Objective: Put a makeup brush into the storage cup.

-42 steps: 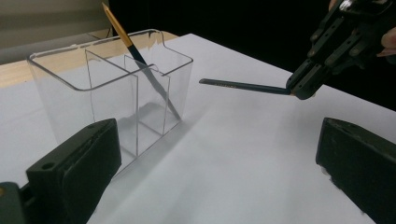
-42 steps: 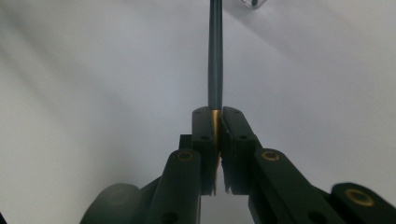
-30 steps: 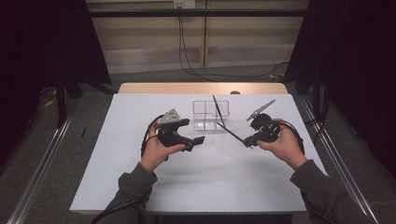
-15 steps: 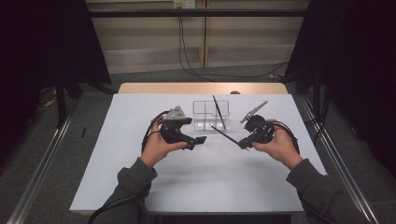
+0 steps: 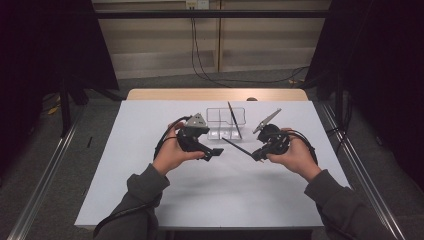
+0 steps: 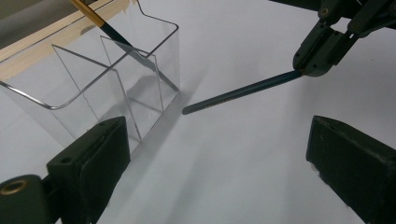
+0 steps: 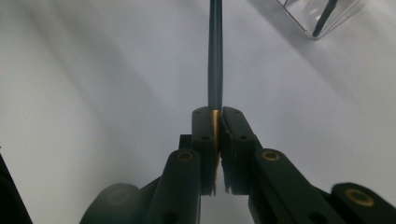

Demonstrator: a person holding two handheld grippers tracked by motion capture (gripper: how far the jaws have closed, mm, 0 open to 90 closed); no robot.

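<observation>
Here the pencil [image 5: 236, 148] points level toward the organizer [image 5: 227, 122].

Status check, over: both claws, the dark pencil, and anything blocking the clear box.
Right claw shut on dark blue pencil. Left claw open, empty, jaws just closing slightly. Clear plastic divided box holds one dark brush; path clear.

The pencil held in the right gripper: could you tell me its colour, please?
Dark teal-blue pencil with a gold end, clearest in the left gripper view.

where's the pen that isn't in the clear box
In the high view the dark pen is clamped in the right claw, slanting left toward the clear box, just right of table centre.
</observation>
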